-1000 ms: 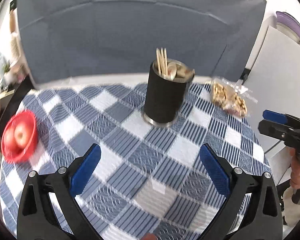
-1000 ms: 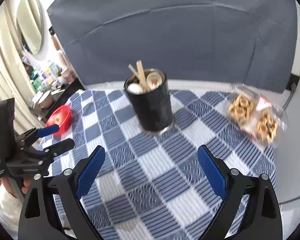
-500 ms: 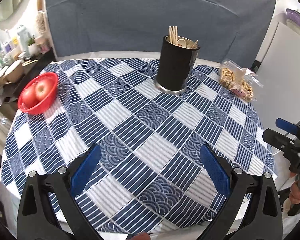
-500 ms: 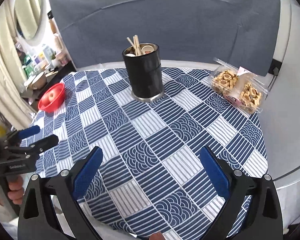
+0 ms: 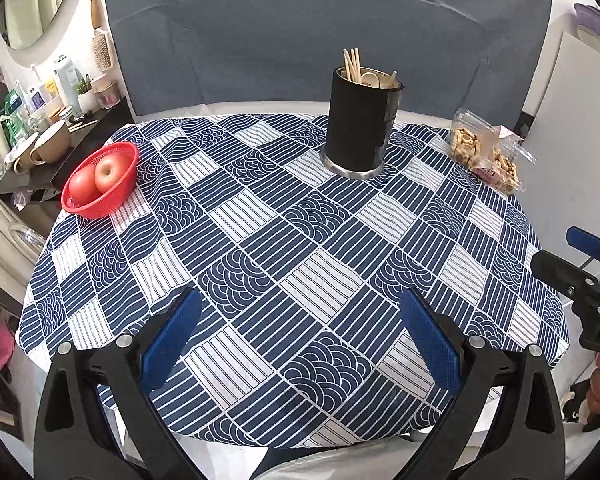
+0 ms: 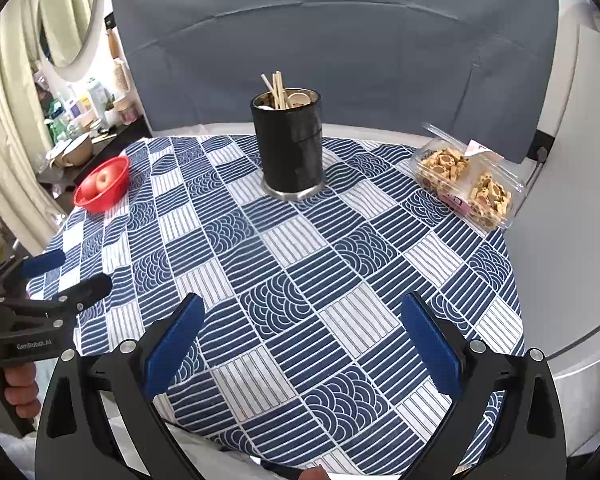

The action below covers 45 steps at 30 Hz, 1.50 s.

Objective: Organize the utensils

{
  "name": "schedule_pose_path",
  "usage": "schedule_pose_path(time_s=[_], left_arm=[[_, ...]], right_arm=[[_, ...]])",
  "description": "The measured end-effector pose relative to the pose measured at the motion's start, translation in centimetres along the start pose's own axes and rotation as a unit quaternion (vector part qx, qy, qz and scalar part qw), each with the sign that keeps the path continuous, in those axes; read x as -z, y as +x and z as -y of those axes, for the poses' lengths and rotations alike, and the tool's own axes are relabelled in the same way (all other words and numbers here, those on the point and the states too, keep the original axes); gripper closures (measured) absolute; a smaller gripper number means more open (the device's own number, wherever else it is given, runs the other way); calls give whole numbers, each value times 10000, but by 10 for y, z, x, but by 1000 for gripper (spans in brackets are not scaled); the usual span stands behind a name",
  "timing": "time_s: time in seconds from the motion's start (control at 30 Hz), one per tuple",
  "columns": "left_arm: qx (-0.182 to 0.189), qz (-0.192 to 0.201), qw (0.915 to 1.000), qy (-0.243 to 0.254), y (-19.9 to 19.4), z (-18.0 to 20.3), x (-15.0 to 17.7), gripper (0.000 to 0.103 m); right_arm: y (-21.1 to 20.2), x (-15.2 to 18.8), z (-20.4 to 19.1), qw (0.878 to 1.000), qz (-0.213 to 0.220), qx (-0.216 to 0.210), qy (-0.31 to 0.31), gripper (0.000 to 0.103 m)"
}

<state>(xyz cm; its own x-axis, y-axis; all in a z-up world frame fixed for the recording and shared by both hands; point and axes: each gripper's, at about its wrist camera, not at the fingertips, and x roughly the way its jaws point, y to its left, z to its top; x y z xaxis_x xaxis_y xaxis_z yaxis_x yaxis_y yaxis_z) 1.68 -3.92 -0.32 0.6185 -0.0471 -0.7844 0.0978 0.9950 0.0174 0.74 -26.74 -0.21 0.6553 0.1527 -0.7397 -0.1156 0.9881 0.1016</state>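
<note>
Blue-padded left tool [image 5: 300, 328] and right tool [image 6: 302, 328] released, angled downward; both withdrawn from utensil holder [image 5: 360, 120], right jaws just widened, nothing between.

A grey backdrop panel [image 6: 340, 52] stands behind the round table [image 6: 560, 280]; a cluttered shelf [image 5: 60, 120] sits left.
</note>
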Motion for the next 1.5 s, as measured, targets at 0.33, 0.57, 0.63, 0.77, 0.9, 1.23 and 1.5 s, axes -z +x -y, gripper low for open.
schedule_pose_path(time_s=[0.33,0.57,0.63,0.77,0.9,1.23,1.5], left_arm=[[-8,-34,10000,-31,3,2,-2,6],[-6,-75,10000,-12,6,4,-3,6],[-15,-72,10000,-17,6,4,-3,6],[-41,-69,10000,-38,6,4,-3,6],[-45,-76,10000,-14,7,5,-3,6],[-105,-71,9999,-27,6,5,-3,6],[-124,-88,9999,-45,5,5,-3,6]], right_arm=[[9,-1,5,9999,-137,21,66,8],[11,-2,5,9999,-144,35,10,8],[11,-3,5,9999,-138,29,9,8],[13,-3,5,9999,-159,-10,7,8],[15,-3,5,9998,-189,-16,3,8],[13,-3,5,9999,-131,-14,-35,8],[14,-3,5,9999,-146,-21,-42,8]])
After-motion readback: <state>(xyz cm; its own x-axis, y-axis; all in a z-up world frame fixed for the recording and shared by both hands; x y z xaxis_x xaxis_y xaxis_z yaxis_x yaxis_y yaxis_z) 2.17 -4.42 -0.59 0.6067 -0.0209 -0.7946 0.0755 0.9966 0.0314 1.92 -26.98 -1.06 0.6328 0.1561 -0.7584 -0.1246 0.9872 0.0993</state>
